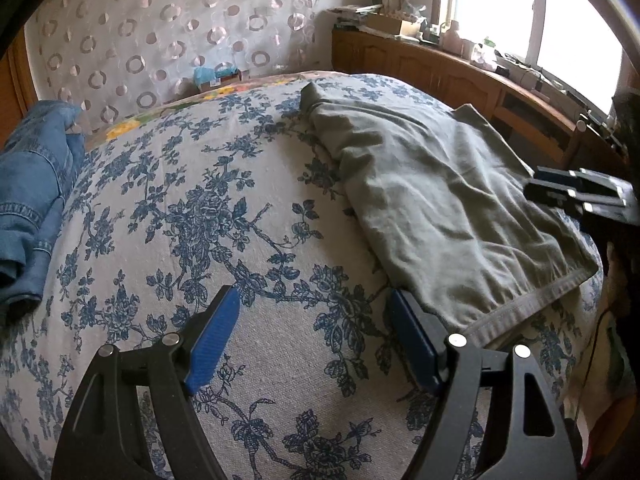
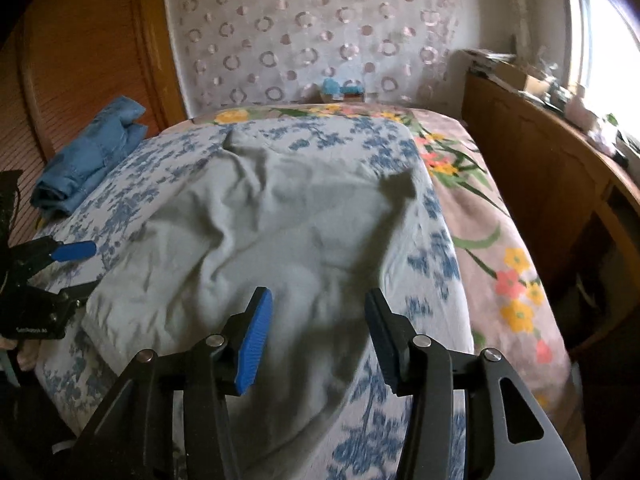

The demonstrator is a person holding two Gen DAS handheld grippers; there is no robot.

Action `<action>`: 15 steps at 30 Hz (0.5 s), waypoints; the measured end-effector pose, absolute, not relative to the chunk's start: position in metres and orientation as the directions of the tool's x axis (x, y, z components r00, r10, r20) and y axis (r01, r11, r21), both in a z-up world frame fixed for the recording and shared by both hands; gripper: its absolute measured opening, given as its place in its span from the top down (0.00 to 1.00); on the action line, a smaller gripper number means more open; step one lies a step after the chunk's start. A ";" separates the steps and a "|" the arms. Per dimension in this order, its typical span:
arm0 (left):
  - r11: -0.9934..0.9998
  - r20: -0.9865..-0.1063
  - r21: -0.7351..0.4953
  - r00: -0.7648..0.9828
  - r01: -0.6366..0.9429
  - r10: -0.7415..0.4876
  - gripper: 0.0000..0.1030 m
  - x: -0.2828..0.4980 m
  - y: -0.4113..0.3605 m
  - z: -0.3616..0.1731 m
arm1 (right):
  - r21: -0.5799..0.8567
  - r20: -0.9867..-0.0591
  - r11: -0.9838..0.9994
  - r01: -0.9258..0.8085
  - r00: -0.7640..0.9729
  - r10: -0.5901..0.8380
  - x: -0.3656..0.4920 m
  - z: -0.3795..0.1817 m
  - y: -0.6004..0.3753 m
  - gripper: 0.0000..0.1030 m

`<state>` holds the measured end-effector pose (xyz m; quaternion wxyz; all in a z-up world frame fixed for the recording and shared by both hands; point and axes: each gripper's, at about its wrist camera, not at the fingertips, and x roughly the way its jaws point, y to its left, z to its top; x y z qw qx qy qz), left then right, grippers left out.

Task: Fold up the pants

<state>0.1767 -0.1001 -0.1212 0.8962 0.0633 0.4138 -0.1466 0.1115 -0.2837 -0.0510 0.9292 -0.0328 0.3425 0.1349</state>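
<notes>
From the left wrist view, the left gripper (image 1: 314,336) hangs over the blue-flowered bedspread (image 1: 224,216) with its jaws spread wide and nothing between them, only patterned cloth below. The grey-green pants (image 1: 436,200) lie flat and rumpled on that bedspread, just to the right of the gripper's right finger, their hemmed edge running along the near side. Beyond the pants' right edge, the right gripper (image 1: 536,184) pokes in, dark and hard to read from here. Off the bedspread's left side sits a heap of blue denim (image 1: 28,200), well apart from the pants. Over to the right wrist view: the right gripper (image 2: 318,336) hovers above the near part of the pants (image 2: 260,216), jaws parted, blue pads clear of the fabric, nothing pinched. The picture is a little blurred. The pants spread out across the bedspread (image 2: 432,248), which itself lies on a pink flowered blanket (image 2: 500,240). At the pants' left edge the left gripper (image 2: 80,268) shows, one blue pad (image 2: 74,251) pointing in, wide apart from its partner. The blue denim (image 2: 92,152) sits folded at the bedspread's far left corner.
</notes>
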 end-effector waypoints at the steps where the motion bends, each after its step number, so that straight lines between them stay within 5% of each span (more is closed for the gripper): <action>1: 0.949 -0.760 -0.007 0.615 0.315 -0.210 0.24 0.176 -0.101 -0.121 | 0.030 -0.646 0.963 -0.267 0.730 0.223 0.108 -0.053 -0.285 0.52; 11: 0.949 -0.759 -0.003 0.618 0.315 -0.207 0.24 0.176 -0.099 -0.122 | -0.003 -0.651 0.974 -0.226 0.740 0.170 0.076 -0.060 -0.292 0.49; 15: 0.950 -0.743 0.026 0.642 0.311 -0.190 0.24 0.169 -0.099 -0.118 | -0.023 -0.617 0.978 -0.206 0.773 0.148 0.074 -0.065 -0.285 0.29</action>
